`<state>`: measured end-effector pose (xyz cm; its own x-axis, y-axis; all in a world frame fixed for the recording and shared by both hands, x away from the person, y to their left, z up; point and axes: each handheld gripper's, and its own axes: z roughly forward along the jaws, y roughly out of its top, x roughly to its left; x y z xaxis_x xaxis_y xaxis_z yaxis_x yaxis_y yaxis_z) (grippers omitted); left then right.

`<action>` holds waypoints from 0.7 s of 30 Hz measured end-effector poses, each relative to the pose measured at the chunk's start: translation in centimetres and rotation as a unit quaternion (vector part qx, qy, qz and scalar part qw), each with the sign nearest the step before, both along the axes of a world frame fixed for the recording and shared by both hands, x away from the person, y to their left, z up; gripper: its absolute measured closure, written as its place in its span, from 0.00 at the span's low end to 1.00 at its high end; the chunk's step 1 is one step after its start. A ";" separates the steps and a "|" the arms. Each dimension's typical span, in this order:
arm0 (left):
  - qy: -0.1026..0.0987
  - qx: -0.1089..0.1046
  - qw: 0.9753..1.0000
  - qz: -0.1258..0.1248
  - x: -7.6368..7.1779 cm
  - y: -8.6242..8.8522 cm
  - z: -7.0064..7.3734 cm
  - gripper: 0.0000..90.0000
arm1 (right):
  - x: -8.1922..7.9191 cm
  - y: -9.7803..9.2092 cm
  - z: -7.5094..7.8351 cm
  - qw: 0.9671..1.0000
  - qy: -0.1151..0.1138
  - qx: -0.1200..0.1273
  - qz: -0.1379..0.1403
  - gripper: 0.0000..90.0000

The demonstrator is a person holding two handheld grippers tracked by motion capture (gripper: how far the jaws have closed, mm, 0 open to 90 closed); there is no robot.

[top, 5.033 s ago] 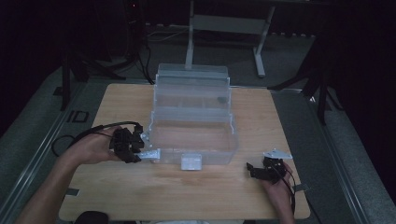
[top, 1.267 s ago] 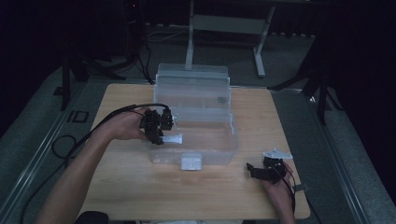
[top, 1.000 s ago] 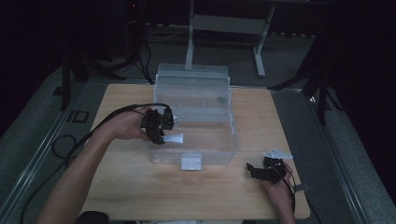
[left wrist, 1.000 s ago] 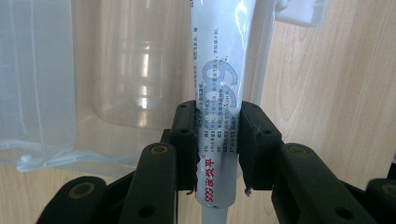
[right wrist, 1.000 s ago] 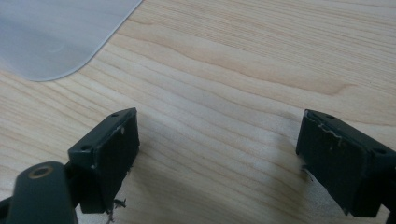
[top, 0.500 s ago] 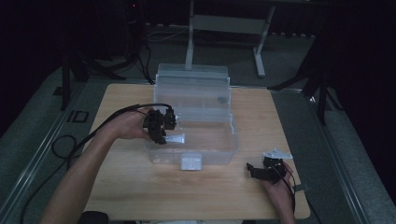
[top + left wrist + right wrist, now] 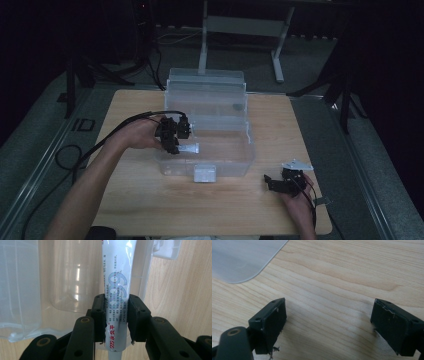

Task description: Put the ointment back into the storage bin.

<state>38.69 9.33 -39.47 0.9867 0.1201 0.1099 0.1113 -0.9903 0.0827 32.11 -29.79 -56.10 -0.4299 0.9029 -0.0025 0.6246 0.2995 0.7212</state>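
A clear plastic box with its lid raised stands mid-table. My left gripper hangs over the box's left rim, shut on a white tube with printed text. In the left gripper view that tube runs up between the black pads, over the box's clear wall and the latch. My right gripper rests near the table's front right, open. In the right gripper view its jaws stand wide apart over bare wood, and the right gripper holds nothing.
The wooden table has free wood in front of the box and at both sides. The box's corner shows at the upper left of the right gripper view. A cable trails off the table's left edge. Dark stands and a desk frame stand beyond.
My left gripper has carried the tube from the table left of the box up and rightward over the box's rim, creeping a little farther in during the last second. The right gripper has stayed put.
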 end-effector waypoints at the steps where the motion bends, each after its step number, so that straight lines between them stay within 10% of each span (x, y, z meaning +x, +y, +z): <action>1: 0.000 0.000 1.000 0.000 0.0 0.0 0.0 0.78 | 0.0 0.0 0.0 1.000 0.000 0.000 0.000 0.14; 21: -0.036 -0.025 0.998 0.043 0.1 1.8 1.2 0.53 | 0.0 0.0 0.0 1.000 0.000 0.000 0.001 0.14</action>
